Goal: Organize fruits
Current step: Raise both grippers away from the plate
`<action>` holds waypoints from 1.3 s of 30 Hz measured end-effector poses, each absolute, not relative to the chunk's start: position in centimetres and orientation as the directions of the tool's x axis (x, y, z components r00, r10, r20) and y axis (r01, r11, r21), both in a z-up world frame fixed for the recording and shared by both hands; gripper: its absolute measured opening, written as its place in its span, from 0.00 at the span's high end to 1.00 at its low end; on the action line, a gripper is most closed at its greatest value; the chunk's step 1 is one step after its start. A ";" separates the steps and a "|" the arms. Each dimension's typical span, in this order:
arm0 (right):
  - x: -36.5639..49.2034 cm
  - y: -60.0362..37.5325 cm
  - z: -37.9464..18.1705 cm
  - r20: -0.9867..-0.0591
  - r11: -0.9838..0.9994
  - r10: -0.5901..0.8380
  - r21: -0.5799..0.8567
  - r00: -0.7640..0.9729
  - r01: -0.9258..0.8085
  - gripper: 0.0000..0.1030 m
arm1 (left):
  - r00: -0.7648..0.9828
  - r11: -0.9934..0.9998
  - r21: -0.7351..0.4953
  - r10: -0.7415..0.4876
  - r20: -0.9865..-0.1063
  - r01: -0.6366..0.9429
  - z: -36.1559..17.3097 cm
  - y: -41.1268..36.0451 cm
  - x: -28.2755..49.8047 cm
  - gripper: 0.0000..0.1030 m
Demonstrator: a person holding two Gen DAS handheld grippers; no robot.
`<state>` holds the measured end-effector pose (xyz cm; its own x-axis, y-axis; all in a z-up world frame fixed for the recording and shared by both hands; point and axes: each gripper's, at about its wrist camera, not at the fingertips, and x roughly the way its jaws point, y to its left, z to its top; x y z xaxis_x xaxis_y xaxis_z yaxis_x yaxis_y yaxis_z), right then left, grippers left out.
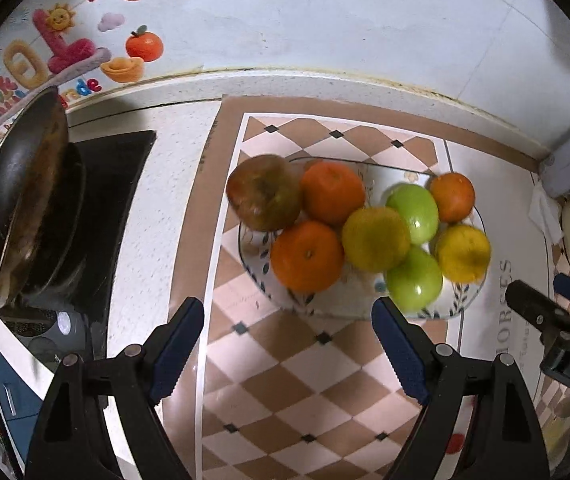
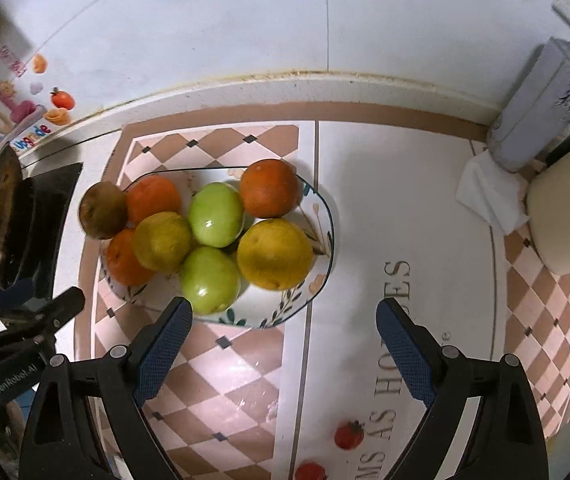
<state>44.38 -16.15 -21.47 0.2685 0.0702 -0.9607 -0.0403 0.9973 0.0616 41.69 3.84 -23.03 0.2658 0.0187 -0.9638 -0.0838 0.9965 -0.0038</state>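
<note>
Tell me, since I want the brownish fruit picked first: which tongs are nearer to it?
Left, probably. The left tongs hang open just short of the plate, with the brownish fruit ahead, slightly left. The right tongs are open too, but the fruit lies far off to their left.

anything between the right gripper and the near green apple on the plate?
Nothing visible. The right gripper is open above the mat, and the near green apple sits at the plate's front edge, just ahead of its left finger. Only the low rim lies between.
</note>
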 end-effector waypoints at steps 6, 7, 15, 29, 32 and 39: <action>41.2 -15.3 -18.1 -0.938 0.999 0.049 0.039 0.343 -0.038 0.07 | 0.328 0.998 -0.010 0.011 -0.945 -0.064 -20.3 3.9 39.0 0.17; 40.5 -15.2 -17.4 -0.933 0.999 0.045 0.033 0.356 -0.039 0.07 | 0.343 0.998 -0.012 0.009 -0.939 -0.059 -19.6 4.0 38.5 0.17; 35.8 -15.1 -13.5 -0.901 0.999 0.043 0.033 0.432 -0.032 0.07 | 0.459 0.999 -0.024 0.001 -0.888 -0.048 -14.7 4.4 34.4 0.17; 26.4 -14.7 -4.6 -0.814 0.999 0.053 0.043 0.578 -0.031 0.07 | 0.585 0.998 -0.065 -0.057 -0.809 0.008 -7.2 4.7 26.9 0.17; 24.6 -14.7 -2.9 -0.793 0.999 0.048 0.041 0.607 -0.026 0.04 | 0.598 0.997 -0.070 -0.064 -0.799 0.014 -6.3 4.8 25.7 0.17; 21.6 -14.2 -0.8 -0.766 0.998 0.059 0.053 0.641 -0.028 0.04 | 0.633 0.998 -0.063 -0.064 -0.771 0.024 -4.4 4.9 23.1 0.17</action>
